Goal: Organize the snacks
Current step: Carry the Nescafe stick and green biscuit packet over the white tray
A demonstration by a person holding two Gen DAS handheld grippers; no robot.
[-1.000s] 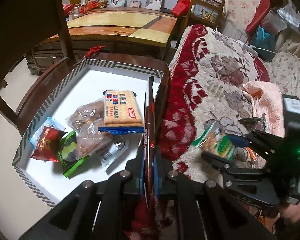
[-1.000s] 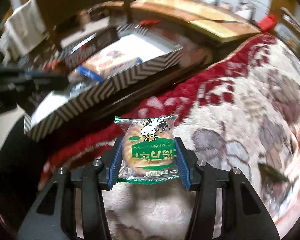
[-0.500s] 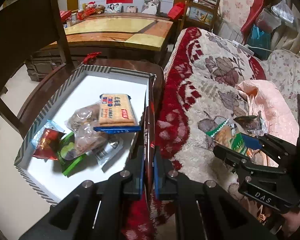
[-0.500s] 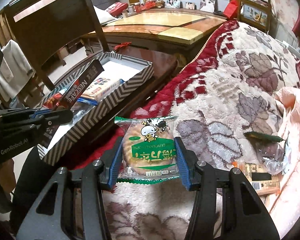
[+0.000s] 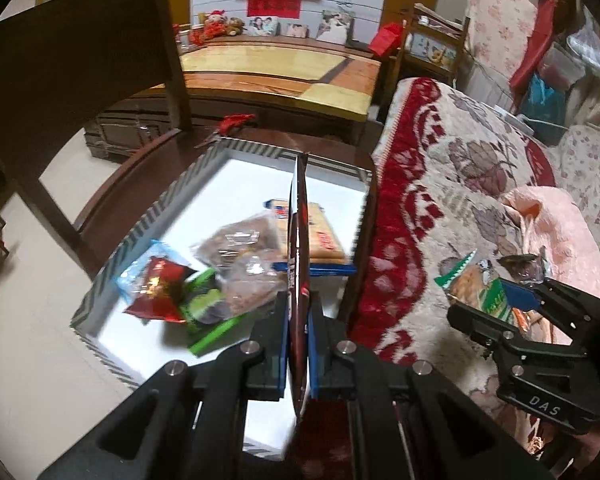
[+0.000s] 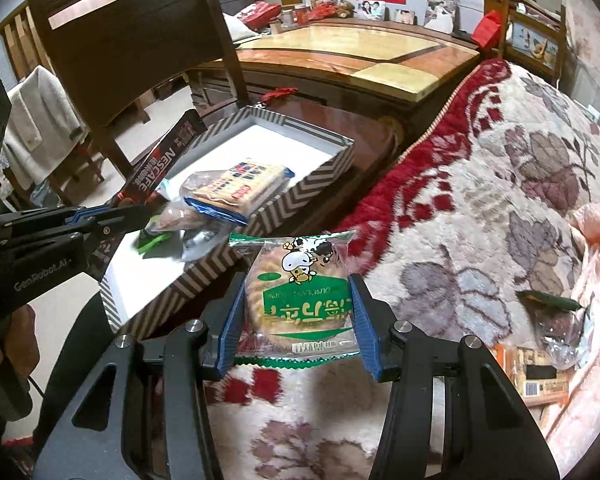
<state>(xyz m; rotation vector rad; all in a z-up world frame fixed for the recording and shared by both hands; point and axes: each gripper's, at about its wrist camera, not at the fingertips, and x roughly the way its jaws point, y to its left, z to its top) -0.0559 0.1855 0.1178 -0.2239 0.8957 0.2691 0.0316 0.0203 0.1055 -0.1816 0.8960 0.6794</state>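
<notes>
My left gripper (image 5: 298, 320) is shut on a flat dark red Nescafe sachet (image 5: 299, 240), held edge-on above the zigzag-patterned box (image 5: 148, 224); the sachet also shows in the right wrist view (image 6: 160, 164). The box holds several snacks, among them a cracker pack (image 5: 324, 236) and a red packet (image 5: 160, 292). My right gripper (image 6: 298, 312) is shut on a green and white cow-print biscuit pack (image 6: 300, 300), held above the red floral blanket (image 6: 480, 200) just right of the box (image 6: 300, 188).
The box rests on a dark wooden chair seat (image 5: 140, 160) with its tall back (image 5: 80, 60) at left. More snack packets (image 6: 548, 360) lie on the blanket by a pink quilt (image 5: 548, 232). A wooden table (image 6: 360, 60) stands behind.
Both grippers have moved left towards the box with their packets. The left sachet now hangs over the box's inside instead of its right wall.
</notes>
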